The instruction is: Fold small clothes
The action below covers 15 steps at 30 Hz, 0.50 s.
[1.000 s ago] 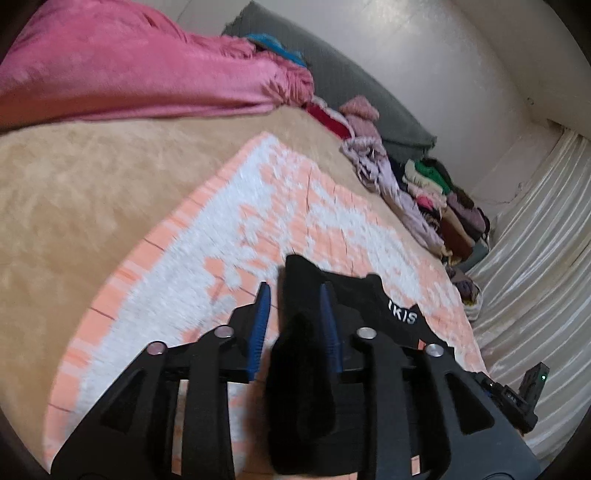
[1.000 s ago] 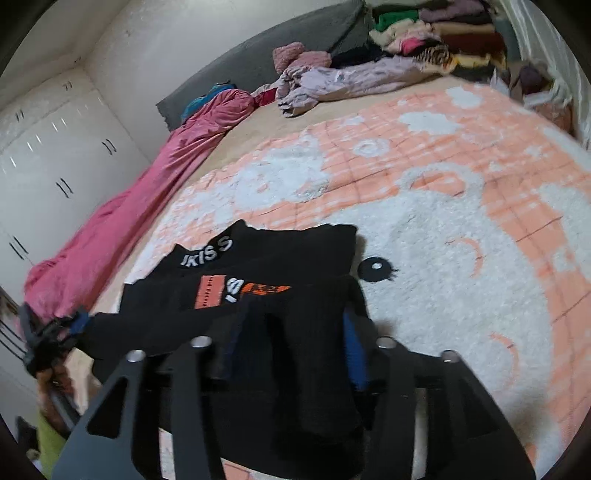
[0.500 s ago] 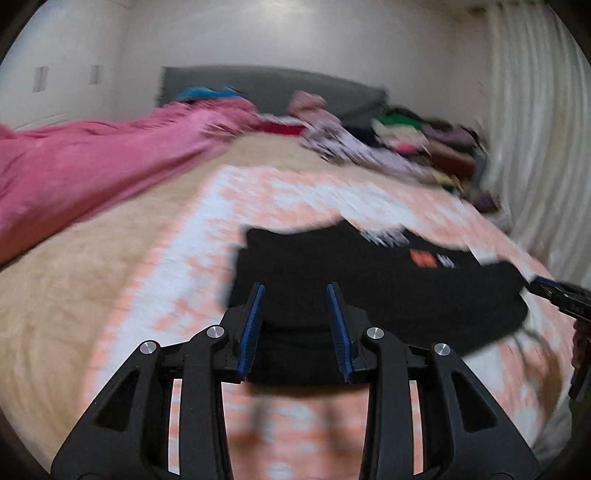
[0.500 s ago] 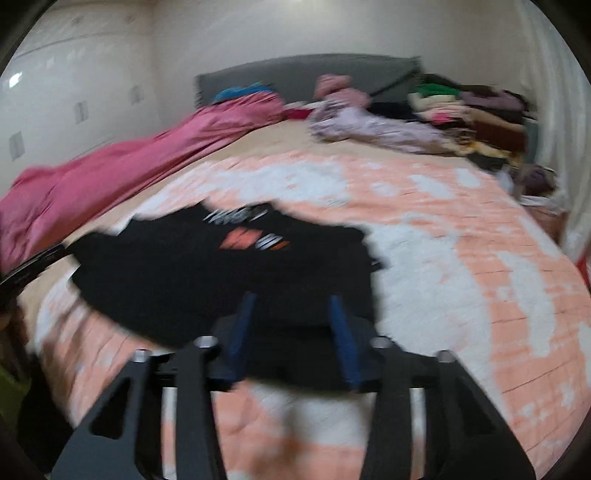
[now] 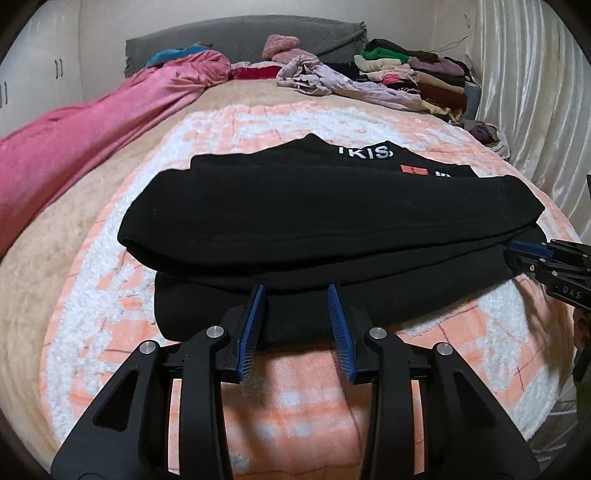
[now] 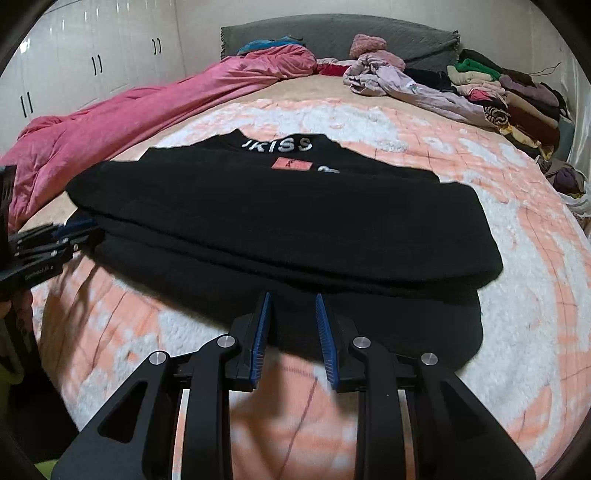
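Black folded knit top w/ white lettering (image 5: 314, 221) lies flat on peach-white fuzzy blanket (image 5: 110, 302), long axis crosswise to both tools. L gripper (image 5: 295, 295) at near-left hem, R gripper (image 6: 291, 299) at near-right hem, equally close. L jaws just opening, R just closing; both gaps narrow, gripping nothing, hem just ahead of tips.

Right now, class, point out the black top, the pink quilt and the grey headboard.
Black top (image 5: 332, 218): left wrist view, middle of the folded-over layer.
Pink quilt (image 6: 122, 122): right wrist view, its long middle stretch.
Grey headboard (image 6: 332, 33): right wrist view, upper middle.
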Tool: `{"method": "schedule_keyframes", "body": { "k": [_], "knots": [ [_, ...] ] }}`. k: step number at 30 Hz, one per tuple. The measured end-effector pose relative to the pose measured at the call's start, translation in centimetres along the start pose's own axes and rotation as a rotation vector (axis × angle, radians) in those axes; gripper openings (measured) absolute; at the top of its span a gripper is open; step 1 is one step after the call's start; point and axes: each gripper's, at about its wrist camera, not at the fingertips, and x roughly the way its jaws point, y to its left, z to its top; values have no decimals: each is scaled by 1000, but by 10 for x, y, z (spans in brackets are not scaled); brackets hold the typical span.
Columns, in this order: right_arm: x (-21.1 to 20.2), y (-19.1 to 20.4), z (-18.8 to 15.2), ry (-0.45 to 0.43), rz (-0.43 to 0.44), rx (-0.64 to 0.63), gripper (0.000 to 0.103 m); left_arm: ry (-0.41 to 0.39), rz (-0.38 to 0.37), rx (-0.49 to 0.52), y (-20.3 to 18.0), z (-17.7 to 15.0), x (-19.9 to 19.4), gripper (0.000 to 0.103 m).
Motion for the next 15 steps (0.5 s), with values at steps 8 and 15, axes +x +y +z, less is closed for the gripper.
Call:
{"method": "schedule_keyframes", "body": {
  "k": [8,15],
  "knots": [
    [11,0,17,-39,4,-8,24,-59,-39,-15,2,5,-3,33],
    [19,-8,45,-69,32,14,24,-128,-158,18,-11,1,-20,35]
  ]
}}
